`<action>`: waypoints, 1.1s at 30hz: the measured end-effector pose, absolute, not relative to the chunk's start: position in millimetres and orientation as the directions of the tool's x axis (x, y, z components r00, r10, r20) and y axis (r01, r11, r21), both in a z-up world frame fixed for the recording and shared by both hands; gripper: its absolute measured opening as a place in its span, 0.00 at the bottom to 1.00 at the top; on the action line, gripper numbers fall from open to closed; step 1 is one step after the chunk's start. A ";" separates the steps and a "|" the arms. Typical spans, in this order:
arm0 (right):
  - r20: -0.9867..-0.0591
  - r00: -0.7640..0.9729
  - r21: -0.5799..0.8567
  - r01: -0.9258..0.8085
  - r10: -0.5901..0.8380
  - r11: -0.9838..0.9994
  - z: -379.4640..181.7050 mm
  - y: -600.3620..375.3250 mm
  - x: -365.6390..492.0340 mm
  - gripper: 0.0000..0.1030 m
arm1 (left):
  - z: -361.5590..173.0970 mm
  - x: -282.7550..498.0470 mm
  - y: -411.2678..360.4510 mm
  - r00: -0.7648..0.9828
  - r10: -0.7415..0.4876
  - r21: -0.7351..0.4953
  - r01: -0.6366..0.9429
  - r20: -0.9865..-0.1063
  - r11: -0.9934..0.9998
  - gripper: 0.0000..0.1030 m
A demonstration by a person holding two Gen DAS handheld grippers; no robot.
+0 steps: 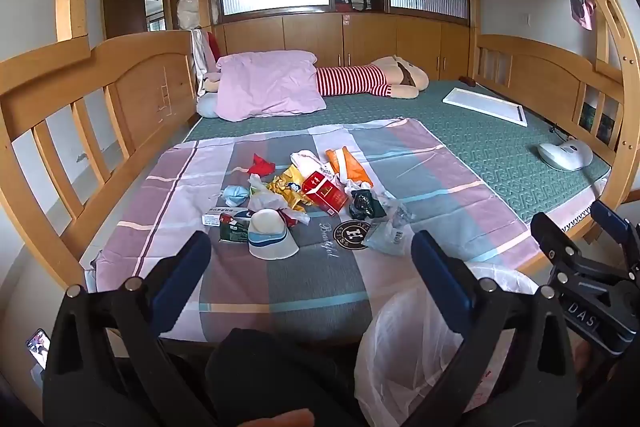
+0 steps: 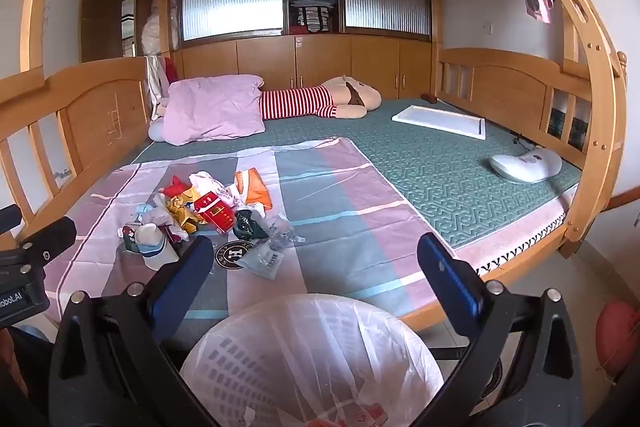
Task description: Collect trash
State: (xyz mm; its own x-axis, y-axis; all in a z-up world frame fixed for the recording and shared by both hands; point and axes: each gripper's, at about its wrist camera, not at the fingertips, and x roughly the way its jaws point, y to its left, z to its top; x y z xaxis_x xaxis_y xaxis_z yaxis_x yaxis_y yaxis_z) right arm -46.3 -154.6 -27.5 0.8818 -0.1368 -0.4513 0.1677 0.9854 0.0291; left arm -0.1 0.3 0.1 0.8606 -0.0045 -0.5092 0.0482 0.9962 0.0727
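A heap of trash lies on the striped bedsheet [image 1: 280, 283]: a red carton [image 1: 325, 194] [image 2: 214, 211], yellow wrappers [image 1: 289, 189], an orange packet [image 1: 349, 165] [image 2: 253, 187], a paper cup [image 1: 270, 235] [image 2: 154, 247], a black wad [image 1: 361, 205] and clear plastic [image 1: 386, 233] [image 2: 266, 255]. A white bin lined with a plastic bag [image 2: 312, 359] [image 1: 412, 343] stands in front of the bed. My left gripper [image 1: 310, 255] is open, short of the heap, with nothing between its fingers. Above the bin my right gripper [image 2: 314, 261] is open and holds nothing.
Wooden bunk-bed rails [image 1: 120, 95] and posts [image 2: 592, 147] close in both sides. At the far end of the green mattress [image 2: 440, 163] lie a pink pillow [image 1: 268, 87], a plush toy in red stripes [image 1: 372, 81], a white board [image 2: 440, 119] and a white device [image 2: 524, 163].
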 end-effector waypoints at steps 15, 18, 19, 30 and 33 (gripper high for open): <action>-0.432 0.891 -0.028 0.138 -0.137 0.990 -16.5 -143.3 -53.9 0.97 | -6.3 -8.3 2.8 0.845 0.000 0.061 0.039 -0.535 0.997 0.97; -0.433 0.891 -0.026 0.139 -0.137 0.990 -17.8 -143.8 -53.7 0.97 | -6.6 -5.1 3.6 0.842 0.002 0.063 0.037 -0.539 0.997 0.97; -0.435 0.890 -0.025 0.139 -0.137 0.990 -17.6 -143.5 -53.7 0.97 | -8.1 0.0 3.7 0.840 0.003 0.062 0.036 -0.542 0.997 0.97; -0.438 0.889 -0.023 0.135 -0.132 0.991 -19.7 -142.2 -52.7 0.97 | -8.0 2.1 4.0 0.840 0.004 0.062 0.036 -0.543 0.997 0.97; -0.442 0.888 -0.017 0.133 -0.127 0.991 -20.4 -141.9 -53.5 0.97 | -7.7 2.7 5.4 0.840 0.004 0.062 0.036 -0.543 0.997 0.97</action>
